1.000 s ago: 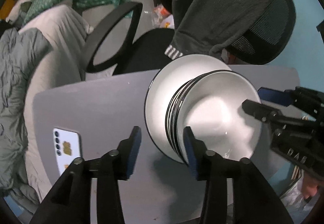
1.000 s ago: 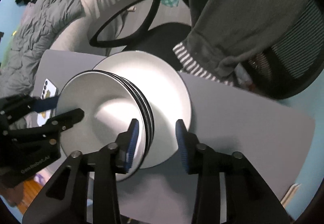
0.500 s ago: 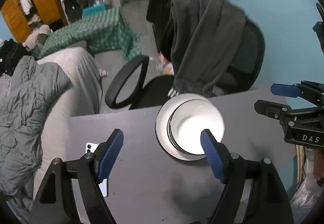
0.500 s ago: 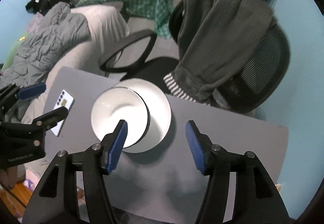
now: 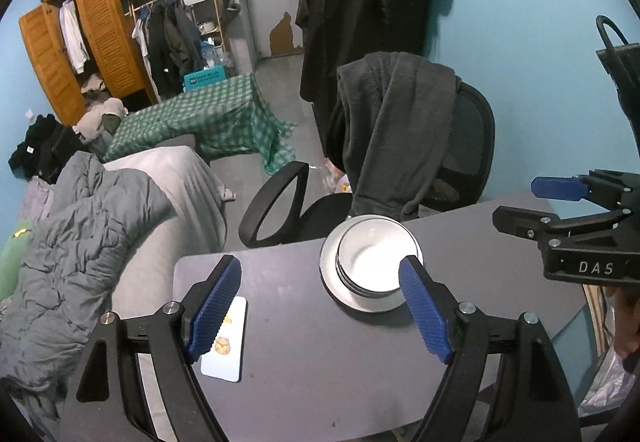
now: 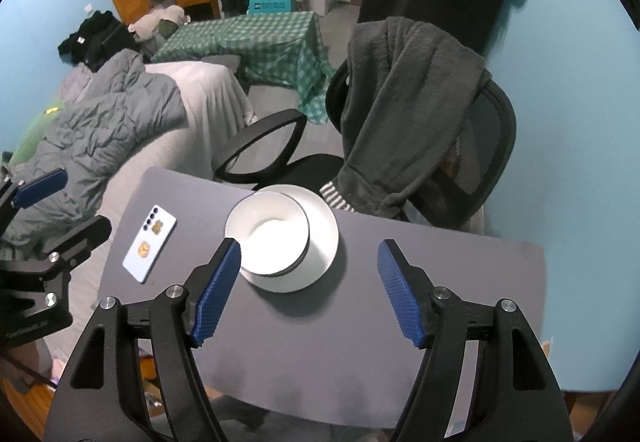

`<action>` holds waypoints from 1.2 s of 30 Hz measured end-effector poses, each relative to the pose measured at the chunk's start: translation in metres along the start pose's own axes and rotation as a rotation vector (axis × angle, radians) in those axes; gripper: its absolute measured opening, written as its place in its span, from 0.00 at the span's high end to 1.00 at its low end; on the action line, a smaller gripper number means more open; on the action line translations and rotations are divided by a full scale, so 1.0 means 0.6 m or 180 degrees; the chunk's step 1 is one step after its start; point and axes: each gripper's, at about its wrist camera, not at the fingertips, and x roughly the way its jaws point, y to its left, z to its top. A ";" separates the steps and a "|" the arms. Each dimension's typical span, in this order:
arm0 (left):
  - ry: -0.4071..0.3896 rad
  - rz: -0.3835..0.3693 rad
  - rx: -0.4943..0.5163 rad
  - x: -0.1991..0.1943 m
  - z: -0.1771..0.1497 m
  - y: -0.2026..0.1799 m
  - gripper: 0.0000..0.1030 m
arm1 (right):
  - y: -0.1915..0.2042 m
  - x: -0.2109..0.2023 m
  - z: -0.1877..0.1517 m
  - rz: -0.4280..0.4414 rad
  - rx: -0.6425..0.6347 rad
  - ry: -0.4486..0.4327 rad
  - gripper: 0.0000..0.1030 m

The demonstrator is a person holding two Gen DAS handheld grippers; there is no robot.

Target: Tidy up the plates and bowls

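Note:
A stack of white bowls with dark rims point(image 5: 370, 262) point(image 6: 270, 240) sits on a white plate point(image 5: 380, 304) point(image 6: 324, 242) on the grey table point(image 5: 312, 354) point(image 6: 420, 282). My left gripper point(image 5: 320, 302) is open and empty, held well above the table, near side of the stack. My right gripper point(image 6: 308, 288) is open and empty, also held high above the table. Each gripper shows in the other's view, the right one point(image 5: 560, 210) at the right edge and the left one point(image 6: 52, 202) at the left edge.
A phone point(image 5: 226, 342) point(image 6: 150, 242) lies face down on the table's left part. A black office chair draped with a grey hoodie point(image 5: 400, 130) point(image 6: 408, 114) stands behind the table. A bed with a grey quilt point(image 5: 88, 242) lies to the left.
Both grippers have opened wide and drawn up and back from the bowl stack. The stack stays on the plate.

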 end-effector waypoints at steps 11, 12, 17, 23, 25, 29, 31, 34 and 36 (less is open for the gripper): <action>0.0064 -0.0075 -0.0001 -0.018 -0.027 0.000 0.20 | 0.017 -0.027 -0.037 0.0033 0.0163 -0.0037 0.32; 0.0061 -0.0079 -0.0012 -0.021 -0.027 0.000 0.20 | 0.017 -0.028 -0.039 0.0028 0.0165 -0.0039 0.32; 0.0051 -0.0086 -0.0041 -0.030 -0.032 0.001 0.20 | 0.016 -0.033 -0.046 0.0015 0.0185 -0.0048 0.32; 0.0051 -0.0109 -0.0035 -0.032 -0.035 0.002 0.20 | 0.017 -0.037 -0.051 0.0008 0.0199 -0.0064 0.32; 0.0043 -0.0099 -0.0041 -0.033 -0.035 0.003 0.20 | 0.018 -0.038 -0.052 0.0013 0.0199 -0.0068 0.32; 0.0037 -0.0085 -0.0058 -0.035 -0.039 0.006 0.20 | 0.020 -0.038 -0.052 0.0010 0.0205 -0.0072 0.32; 0.0042 -0.0093 -0.0083 -0.036 -0.041 0.009 0.20 | 0.020 -0.040 -0.052 0.0006 0.0202 -0.0079 0.32; 0.0072 -0.0140 -0.0145 -0.037 -0.042 0.017 0.20 | 0.025 -0.043 -0.049 0.0006 0.0193 -0.0084 0.32; 0.0065 -0.0134 -0.0173 -0.037 -0.042 0.022 0.20 | 0.026 -0.043 -0.050 0.0007 0.0196 -0.0086 0.32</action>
